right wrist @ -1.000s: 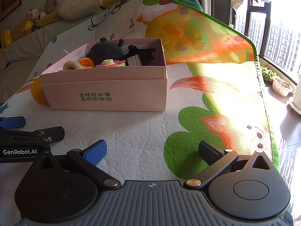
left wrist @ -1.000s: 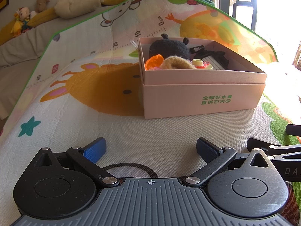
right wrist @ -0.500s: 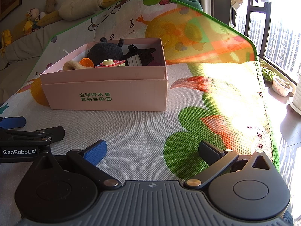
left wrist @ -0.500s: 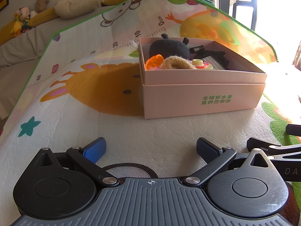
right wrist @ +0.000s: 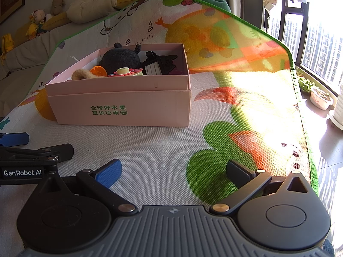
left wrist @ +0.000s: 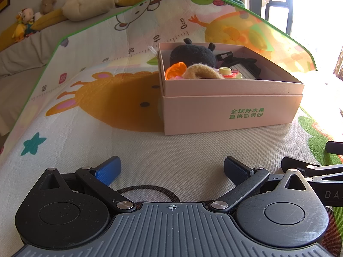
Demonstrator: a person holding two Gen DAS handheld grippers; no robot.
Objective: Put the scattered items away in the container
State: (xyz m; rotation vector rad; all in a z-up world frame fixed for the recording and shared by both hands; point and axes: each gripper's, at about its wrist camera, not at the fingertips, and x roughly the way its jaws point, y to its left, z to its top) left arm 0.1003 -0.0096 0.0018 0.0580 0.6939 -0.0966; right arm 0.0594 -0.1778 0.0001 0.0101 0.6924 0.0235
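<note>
- Left gripper (left wrist: 172, 169): black linkage arms, blue-padded fingers (left wrist: 108, 171), silver pivot screws, ribbed grey body behind.
- Right gripper (right wrist: 173, 171): same build; the left one's side reads "GenRobot.AI".

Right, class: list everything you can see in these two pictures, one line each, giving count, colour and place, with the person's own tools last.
box: one, pink with green print, on the mat
plush toy: one, black, inside the box at the back
fuzzy ring: one, tan, inside the box near the front
orange piece: one, orange, inside the box beside the fuzzy ring
black clip: one, black, inside the box
hair tie: one, dark, on the mat just before the left gripper
play mat: one, colourful cartoon print, under everything
stuffed toys: several, mixed colours, on the sofa behind
left gripper: open, empty
right gripper: open, empty
</note>
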